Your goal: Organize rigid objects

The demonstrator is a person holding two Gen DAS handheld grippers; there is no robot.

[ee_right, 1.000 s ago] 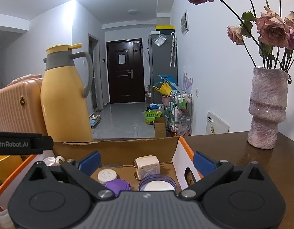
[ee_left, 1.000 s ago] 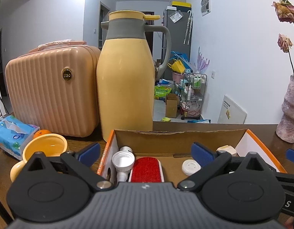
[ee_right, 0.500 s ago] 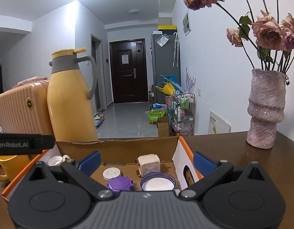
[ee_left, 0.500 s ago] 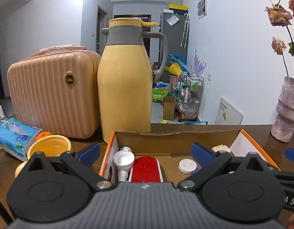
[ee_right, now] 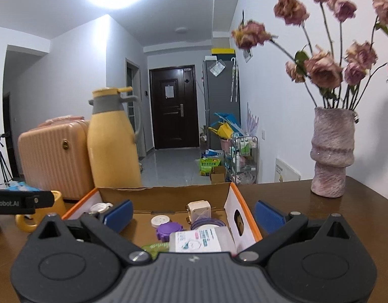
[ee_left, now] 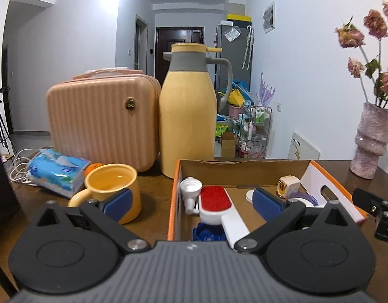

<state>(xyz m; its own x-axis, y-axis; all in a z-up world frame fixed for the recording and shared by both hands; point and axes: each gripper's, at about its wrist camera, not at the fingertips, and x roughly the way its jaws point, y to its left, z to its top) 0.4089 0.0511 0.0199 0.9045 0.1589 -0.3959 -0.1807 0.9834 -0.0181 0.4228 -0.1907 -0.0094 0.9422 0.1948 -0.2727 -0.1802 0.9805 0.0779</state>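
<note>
i have both tools up over the near side of the box, which sits on the counter and serves as my landmark. my left tool is spread wide with nothing between its blue pads; one pad hangs in front of the mug, left of the box, the other over the box's middle. inside the box, between those pads, lies the brush with its red face up and white handle running toward me. a white funnel lies touching the brush's left side, in the box's far left corner. a blue thing sits at the near wall, partly hidden by the tool body.

my right tool is also spread wide and empty, one pad over the box's left part, the other outside its right wall. between those pads i see a white cap, a purple lid, a cream cube toward the back wall, a purple-rimmed dish and a packet nearest me.

behind the box stands the jug, with the case just to its left. tissues lie left of the mug. the vase stands well right of the box.
</note>
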